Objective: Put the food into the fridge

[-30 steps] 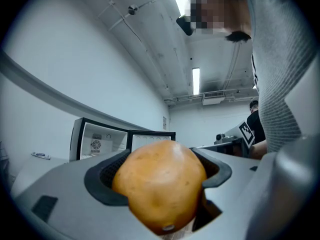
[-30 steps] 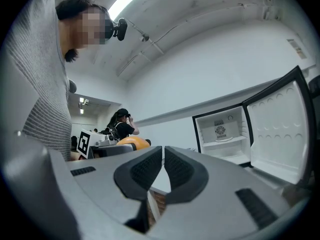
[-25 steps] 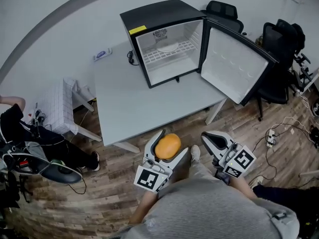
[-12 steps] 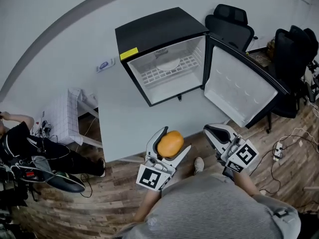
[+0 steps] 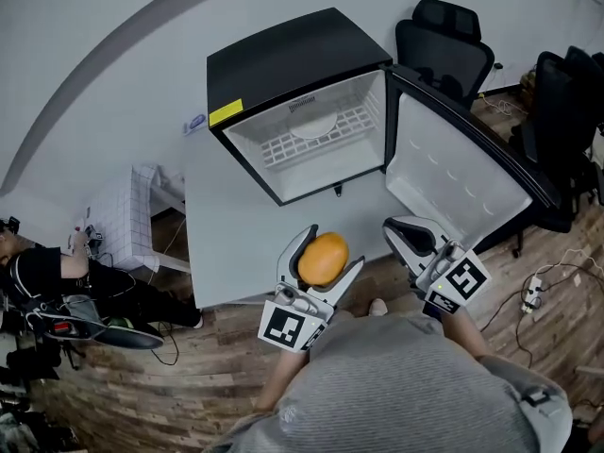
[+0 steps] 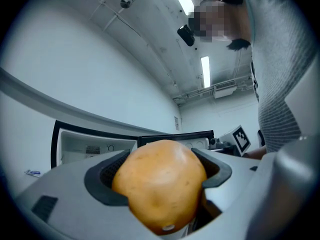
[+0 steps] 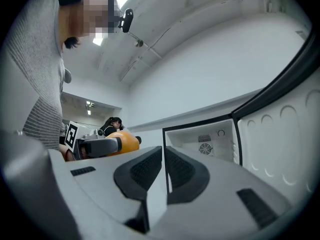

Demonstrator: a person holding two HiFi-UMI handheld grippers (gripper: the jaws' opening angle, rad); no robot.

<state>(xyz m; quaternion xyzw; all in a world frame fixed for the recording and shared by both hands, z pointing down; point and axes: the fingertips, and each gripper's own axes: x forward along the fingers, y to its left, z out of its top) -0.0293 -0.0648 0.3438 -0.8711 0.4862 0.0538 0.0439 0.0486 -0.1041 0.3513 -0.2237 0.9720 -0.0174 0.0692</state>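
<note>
- Found fridge (image 5: 283, 59) standing on the table (image 5: 226, 225), door (image 5: 462, 173) swung wide, wire shelf (image 5: 311, 125) exposed.
- Found left gripper (image 5: 330, 250) spread wide and clamped on the round orange food (image 5: 322, 259), held over the table's near edge, well apart from the fridge.
- Found right gripper (image 5: 401, 234) closed, holding nothing.
- Judged step: carrying food toward the fridge. Next calls for a level advance into the opening, clearing the frame, before release.

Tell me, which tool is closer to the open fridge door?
Right. The right tool is just below the fridge door in the head view; the left tool, gripping the orange food, is farther left, at the table's near edge.
</note>
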